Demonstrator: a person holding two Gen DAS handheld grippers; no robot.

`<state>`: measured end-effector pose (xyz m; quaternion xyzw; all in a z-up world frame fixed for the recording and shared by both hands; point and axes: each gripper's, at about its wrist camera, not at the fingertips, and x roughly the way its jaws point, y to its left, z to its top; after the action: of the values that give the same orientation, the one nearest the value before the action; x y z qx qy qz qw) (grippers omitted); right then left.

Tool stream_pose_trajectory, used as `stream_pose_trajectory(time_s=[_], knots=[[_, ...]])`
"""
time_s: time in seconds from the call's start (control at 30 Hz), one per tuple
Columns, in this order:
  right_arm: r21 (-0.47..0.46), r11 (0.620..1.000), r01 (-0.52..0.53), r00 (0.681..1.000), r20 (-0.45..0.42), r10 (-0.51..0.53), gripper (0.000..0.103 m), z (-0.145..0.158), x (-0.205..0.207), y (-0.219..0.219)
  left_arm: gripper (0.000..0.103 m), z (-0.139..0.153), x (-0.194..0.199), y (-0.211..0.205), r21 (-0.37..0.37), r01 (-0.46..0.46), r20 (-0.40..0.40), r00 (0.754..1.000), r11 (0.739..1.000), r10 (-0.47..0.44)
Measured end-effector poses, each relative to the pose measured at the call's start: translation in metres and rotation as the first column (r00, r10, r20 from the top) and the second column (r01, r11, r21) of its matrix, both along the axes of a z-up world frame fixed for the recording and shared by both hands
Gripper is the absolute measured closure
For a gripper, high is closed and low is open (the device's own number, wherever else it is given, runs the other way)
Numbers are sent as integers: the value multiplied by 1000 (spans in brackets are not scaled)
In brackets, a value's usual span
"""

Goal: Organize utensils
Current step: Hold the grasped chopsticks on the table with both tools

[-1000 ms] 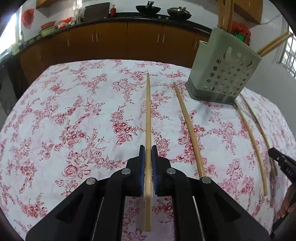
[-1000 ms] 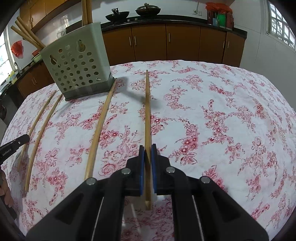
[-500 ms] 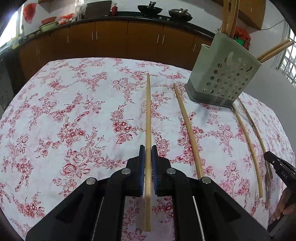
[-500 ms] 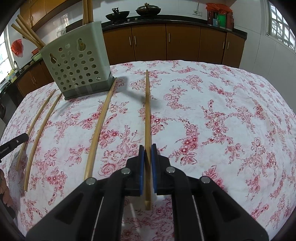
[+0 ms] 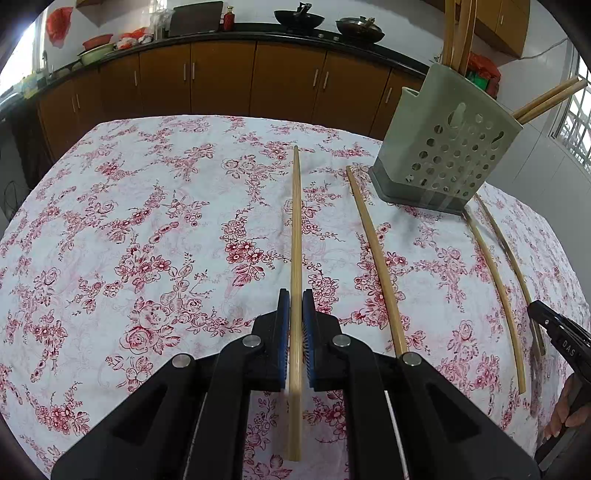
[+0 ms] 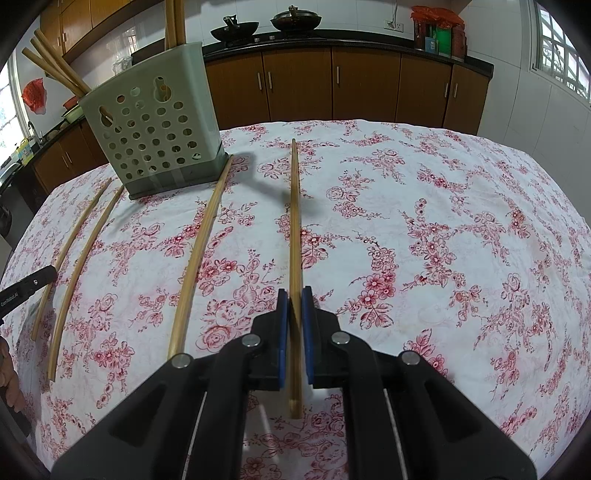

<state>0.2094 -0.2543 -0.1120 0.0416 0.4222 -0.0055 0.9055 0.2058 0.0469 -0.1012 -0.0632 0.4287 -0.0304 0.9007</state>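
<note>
chopsticks lie on the floral tablecloth (image 5: 147,229) around the perforated green holder (image 5: 447,147), and each gripper is clamped on one. the left gripper (image 5: 295,332) has its blue pads pressed on a long chopstick (image 5: 295,229) that runs away from the camera, its far tip level with the holder's base and well to the left of it. the right gripper (image 6: 294,325) grips its own chopstick (image 6: 294,221) the same way, that tip ending to the right of the holder (image 6: 155,125).

in the left view a loose chopstick (image 5: 376,258) lies between the held one and the holder, its far end just beside the holder's base; two more (image 5: 495,280) trail from the holder's right corner toward the near edge. more chopsticks (image 5: 458,29) stand inside the holder.

left of the holder the cloth is bare out to the table's far edge, with brown cabinets (image 5: 221,81) beyond. both grippers point downward at a slant toward the cloth. fingers (image 5: 565,417) show at the left view's right edge.
</note>
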Motion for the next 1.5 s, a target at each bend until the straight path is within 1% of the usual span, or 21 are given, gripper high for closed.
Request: stream_pose_trajectory(time_s=[0.43, 1.07, 1.1, 1.2, 1.23, 1.4, 1.5], knots=[[-14, 1000, -1, 1000, -1, 1, 93, 0, 0, 1, 93, 0, 0, 0, -1, 0, 0, 1000, 1000, 0], [-8, 1000, -2, 1000, 0, 2, 92, 0, 0, 2, 93, 0, 0, 0, -2, 1, 0, 1000, 1000, -1], [-3, 1000, -2, 1000, 1, 2, 92, 1, 0, 1, 93, 0, -1, -1, 2, 3, 1, 1000, 1000, -3], [-2, 1000, -7, 1000, 1, 7, 92, 1, -1, 0, 93, 1, -6, -7, 57, 28, -3, 1000, 998, -28], [-2, 1000, -8, 1000, 1, 8, 92, 1, -3, 0, 93, 1, -9, -8, 66, 35, -6, 999, 997, -34], [6, 1000, -6, 1000, 1, 6, 92, 1, -5, 0, 93, 1, -19, -9, 72, 37, -4, 999, 997, -37], [7, 1000, -6, 1000, 1, 6, 92, 0, -5, 0, 93, 1, -18, -11, 90, 37, -5, 999, 995, -36]])
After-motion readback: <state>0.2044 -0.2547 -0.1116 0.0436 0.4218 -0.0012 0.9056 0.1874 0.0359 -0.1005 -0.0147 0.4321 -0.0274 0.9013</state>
